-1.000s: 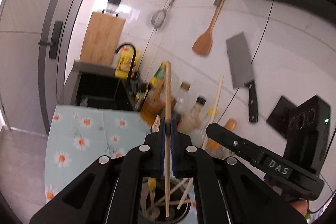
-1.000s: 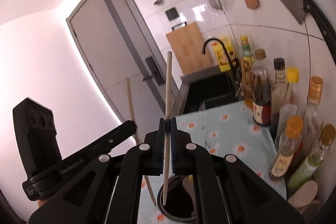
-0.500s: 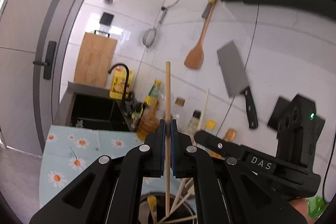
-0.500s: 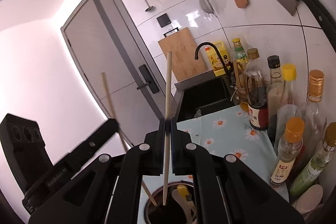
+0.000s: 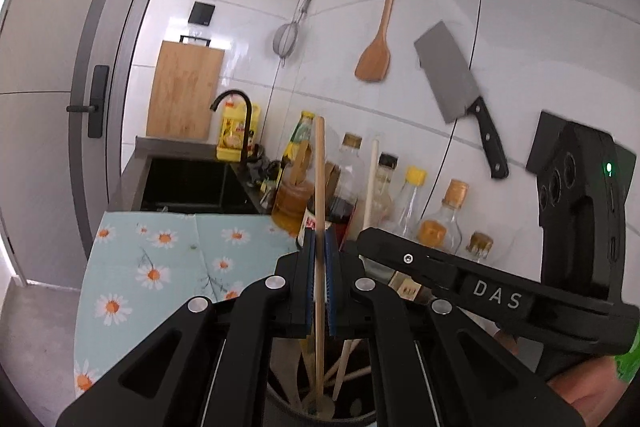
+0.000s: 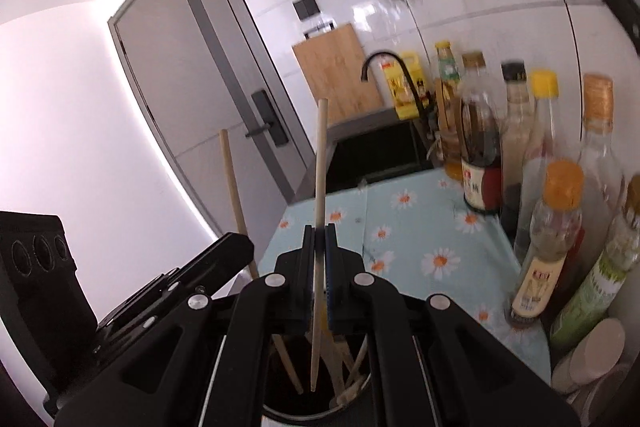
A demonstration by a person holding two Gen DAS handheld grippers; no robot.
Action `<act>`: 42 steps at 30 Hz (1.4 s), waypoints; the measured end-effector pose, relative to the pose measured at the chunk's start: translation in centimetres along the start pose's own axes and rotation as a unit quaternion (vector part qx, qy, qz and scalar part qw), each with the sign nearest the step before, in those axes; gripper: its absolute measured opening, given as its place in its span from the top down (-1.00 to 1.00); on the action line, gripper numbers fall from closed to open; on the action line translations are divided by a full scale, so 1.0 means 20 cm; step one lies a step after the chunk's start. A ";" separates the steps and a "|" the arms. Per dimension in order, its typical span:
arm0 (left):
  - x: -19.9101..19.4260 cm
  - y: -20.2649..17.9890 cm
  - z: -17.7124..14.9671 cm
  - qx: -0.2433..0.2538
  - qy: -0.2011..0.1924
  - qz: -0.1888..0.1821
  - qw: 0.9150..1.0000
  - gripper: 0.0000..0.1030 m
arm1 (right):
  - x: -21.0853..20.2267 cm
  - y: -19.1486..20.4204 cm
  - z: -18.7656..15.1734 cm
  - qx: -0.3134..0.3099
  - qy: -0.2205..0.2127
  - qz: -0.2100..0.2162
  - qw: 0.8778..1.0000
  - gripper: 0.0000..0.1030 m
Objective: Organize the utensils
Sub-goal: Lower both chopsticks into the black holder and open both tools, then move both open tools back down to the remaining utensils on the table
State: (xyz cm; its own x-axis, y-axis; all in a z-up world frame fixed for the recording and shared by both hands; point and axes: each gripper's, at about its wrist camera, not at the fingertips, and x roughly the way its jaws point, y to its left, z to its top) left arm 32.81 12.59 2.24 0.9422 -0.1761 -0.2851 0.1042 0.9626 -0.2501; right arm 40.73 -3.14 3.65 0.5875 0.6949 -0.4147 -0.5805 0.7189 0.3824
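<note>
My left gripper (image 5: 319, 239) is shut on a wooden chopstick (image 5: 319, 171) that stands upright, its lower end down inside a dark round utensil holder (image 5: 352, 417) with several wooden utensils in it. My right gripper (image 6: 319, 235) is shut on a second chopstick (image 6: 321, 163), also upright, whose pointed tip hangs inside the mouth of the same holder (image 6: 280, 413). In the left wrist view the right gripper (image 5: 362, 241) reaches in from the right with its pale chopstick (image 5: 372, 179). The left gripper (image 6: 236, 247) and its stick (image 6: 232, 171) show at the left of the right wrist view.
A daisy-print cloth (image 5: 160, 255) covers the counter. Several sauce and oil bottles (image 6: 560, 219) line the tiled wall on the right. Behind lie a sink with a black tap (image 5: 236, 107), a cutting board (image 5: 184, 95), and a hanging cleaver (image 5: 452, 79), wooden spatula (image 5: 376, 55) and strainer (image 5: 284, 41).
Both grippers have sunk toward the holder with their chopsticks still gripped. The sticks' lower ends now reach deeper into the holder, and the holder shows larger in both views.
</note>
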 end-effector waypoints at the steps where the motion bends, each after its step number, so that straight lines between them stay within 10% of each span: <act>1: 0.00 0.00 -0.01 0.002 0.003 0.000 1.000 0.92 | 0.00 0.00 -0.01 0.002 0.002 0.000 1.000 0.89; 29: -0.32 -0.07 -0.03 -0.017 0.041 0.005 0.999 0.66 | -0.37 0.04 -0.06 0.048 0.008 0.010 0.999 0.71; 42: -0.55 -0.14 -0.14 -0.026 0.133 -0.031 0.990 0.59 | -0.69 0.02 -0.24 0.059 0.031 -0.039 0.997 0.71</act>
State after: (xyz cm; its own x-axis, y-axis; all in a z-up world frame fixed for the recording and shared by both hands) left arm 21.31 11.26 3.53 0.8162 -0.2900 -0.4998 0.1365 0.9373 -0.3208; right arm 29.70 -12.52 5.57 0.5895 0.6379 -0.4956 -0.4629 0.7696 0.4398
